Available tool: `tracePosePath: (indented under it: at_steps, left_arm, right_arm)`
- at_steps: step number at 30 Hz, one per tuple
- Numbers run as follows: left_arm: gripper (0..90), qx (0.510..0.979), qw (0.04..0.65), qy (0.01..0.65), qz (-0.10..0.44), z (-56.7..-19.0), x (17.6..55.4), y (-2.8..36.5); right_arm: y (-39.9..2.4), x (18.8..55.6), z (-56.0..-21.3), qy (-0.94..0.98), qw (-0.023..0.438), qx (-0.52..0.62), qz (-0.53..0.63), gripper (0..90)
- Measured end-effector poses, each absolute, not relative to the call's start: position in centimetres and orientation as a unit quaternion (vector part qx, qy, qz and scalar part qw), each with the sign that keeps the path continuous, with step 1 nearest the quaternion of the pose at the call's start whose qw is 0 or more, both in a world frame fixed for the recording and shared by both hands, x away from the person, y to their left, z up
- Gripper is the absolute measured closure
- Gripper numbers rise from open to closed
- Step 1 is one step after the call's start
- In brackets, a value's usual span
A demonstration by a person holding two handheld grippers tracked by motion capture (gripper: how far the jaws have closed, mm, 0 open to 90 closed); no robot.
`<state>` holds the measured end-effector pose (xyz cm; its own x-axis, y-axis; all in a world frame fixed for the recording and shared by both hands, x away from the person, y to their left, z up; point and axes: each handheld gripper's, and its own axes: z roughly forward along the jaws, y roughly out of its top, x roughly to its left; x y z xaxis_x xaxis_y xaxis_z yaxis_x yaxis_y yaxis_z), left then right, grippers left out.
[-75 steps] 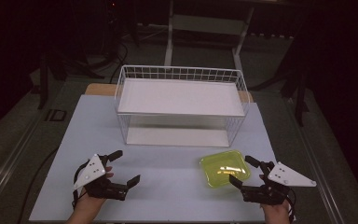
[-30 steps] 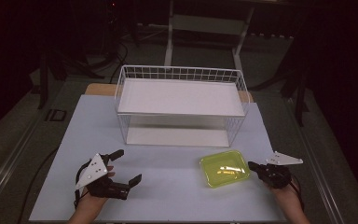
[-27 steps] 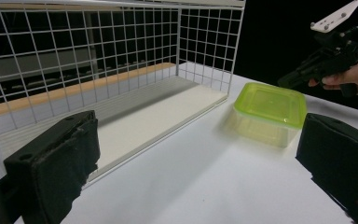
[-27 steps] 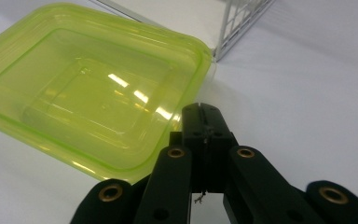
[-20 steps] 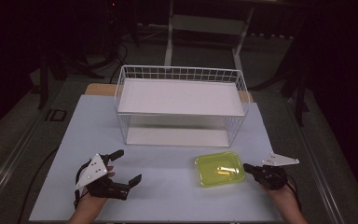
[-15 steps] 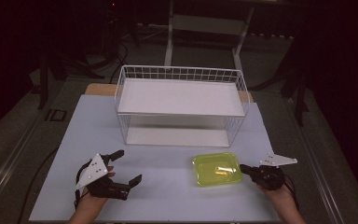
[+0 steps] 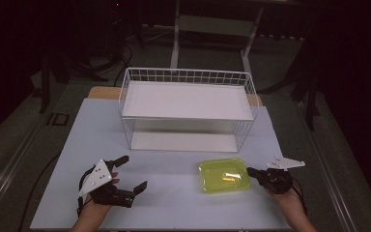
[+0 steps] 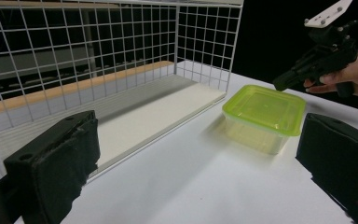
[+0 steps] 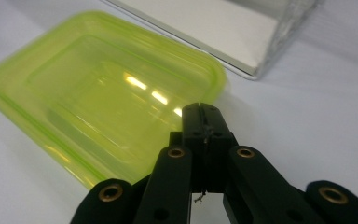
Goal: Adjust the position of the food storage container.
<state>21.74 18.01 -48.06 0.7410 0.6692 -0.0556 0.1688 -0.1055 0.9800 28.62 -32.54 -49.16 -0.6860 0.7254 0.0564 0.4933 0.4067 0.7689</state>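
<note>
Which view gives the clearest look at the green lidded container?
The left gripper view: the green container shows whole from the side, lid on, standing on the white table beside the wire basket. The high view shows it small from above. The right gripper view shows its lid close up, cropped behind the shut jaws.

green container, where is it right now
In the high view the green container sits on the table's near right, just in front of the wire basket, beside the shut right hand-held gripper.

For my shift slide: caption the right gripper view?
Shut right gripper tips at the rim of the lidded green container.
</note>
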Motion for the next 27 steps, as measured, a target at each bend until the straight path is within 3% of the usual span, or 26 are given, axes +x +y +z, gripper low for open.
tracePosePath:
  at_steps: [12,27]
  left_arm:
    - [0.0,0.714,0.601,0.294,0.207,-48.1,21.8,18.1]
    - [0.0,0.716,0.600,0.293,0.205,-48.2,21.8,18.0]
  right_arm:
    - [-32.6,28.8,-49.3,0.826,0.157,0.376,0.390,90.0]
    - [-30.4,28.5,-49.6,0.838,0.129,0.355,0.394,90.0]
